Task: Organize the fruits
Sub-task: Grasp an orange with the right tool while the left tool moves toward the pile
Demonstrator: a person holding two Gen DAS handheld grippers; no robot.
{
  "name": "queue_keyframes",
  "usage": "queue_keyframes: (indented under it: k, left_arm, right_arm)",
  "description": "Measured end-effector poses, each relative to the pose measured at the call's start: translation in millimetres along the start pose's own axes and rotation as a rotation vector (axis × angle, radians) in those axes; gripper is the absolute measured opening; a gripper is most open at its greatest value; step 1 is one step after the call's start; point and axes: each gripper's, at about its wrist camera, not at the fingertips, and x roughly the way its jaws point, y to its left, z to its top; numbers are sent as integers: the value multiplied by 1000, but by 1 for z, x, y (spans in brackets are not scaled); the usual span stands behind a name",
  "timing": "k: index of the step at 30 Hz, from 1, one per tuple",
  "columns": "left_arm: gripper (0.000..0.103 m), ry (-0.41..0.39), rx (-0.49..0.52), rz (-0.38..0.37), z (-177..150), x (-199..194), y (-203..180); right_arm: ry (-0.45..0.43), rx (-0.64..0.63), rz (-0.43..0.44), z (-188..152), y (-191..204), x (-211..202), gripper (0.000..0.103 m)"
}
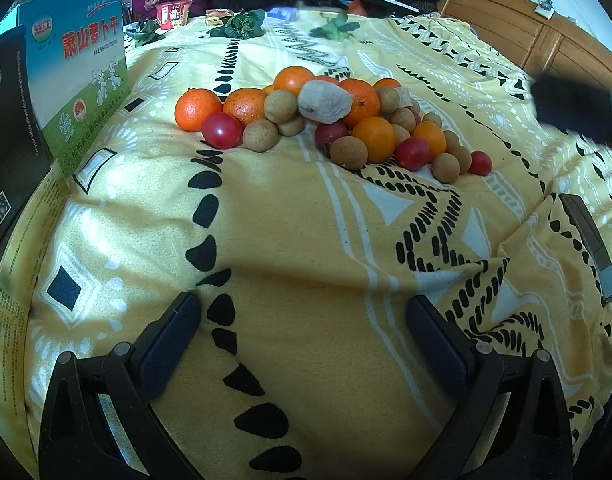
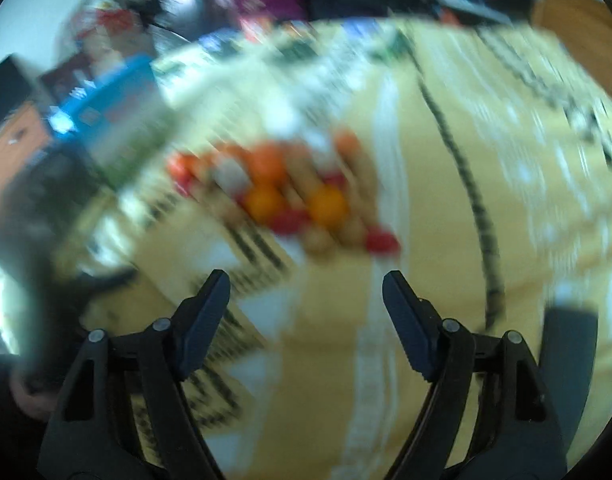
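Fruits (image 1: 325,120) are lying in a mixed heap at twelve o'clock from the left gripper (image 1: 304,316), whose jaws are gaping wide and holding nothing. The right gripper (image 2: 306,292), equally wide and empty, is sitting nearer the pile in its blurred view. Glossy tomatoes (image 1: 222,130), dimpled oranges (image 1: 198,109) and matte tan longans (image 1: 260,135) are resting on a soft yellow patterned blanket (image 1: 306,240).

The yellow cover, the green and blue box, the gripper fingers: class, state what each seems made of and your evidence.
Yellow cover: soft woven or fleece cloth, matt; it creases and folds. Green and blue box: probably printed cardboard, slightly glossy; flat panels, sharp edges. Left gripper fingers: dark moulded plastic, perhaps rubbery pads; matt, with metal pins.
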Motion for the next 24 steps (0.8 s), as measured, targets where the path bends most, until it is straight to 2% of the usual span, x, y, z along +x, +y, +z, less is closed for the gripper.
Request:
queue_keyframes:
  k: [2, 3, 6, 10, 16, 17, 18, 19, 21, 24]
  left_arm:
    - [103, -3, -5, -7, 1, 0, 1]
    - [103, -5, -7, -12, 1, -1, 2]
    - [103, -10, -15, -23, 0, -2, 4]
    - [103, -16, -24, -38, 0, -2, 5]
    - [103, -23, -34, -55, 0, -3, 8]
    - [103, -23, -34, -55, 0, -3, 8]
    - [103, -23, -34, -54, 0, -3, 7]
    - [103, -23, -33, -53, 0, -3, 6]
    - [103, -22, -32, -51, 0, -3, 6]
    - [103, -21, -28, -45, -1, -3, 5]
  right_arm:
    - [34, -6, 97, 26, 10, 16, 77]
    - [57, -8, 118, 38, 14, 31, 67]
    - [125, -32, 132, 63, 23, 76, 50]
    - [199, -39, 129, 75, 32, 128, 45]
    - [204, -75, 65, 77, 37, 146, 45]
    - [203, -82, 61, 77, 38, 147, 44]
    - [206, -89, 59, 76, 38, 146, 38]
    - [210, -94, 66, 73, 37, 144, 35]
    - [238, -83, 111, 64, 39, 139, 34]
    - [265, -119, 179, 33, 47, 110, 33]
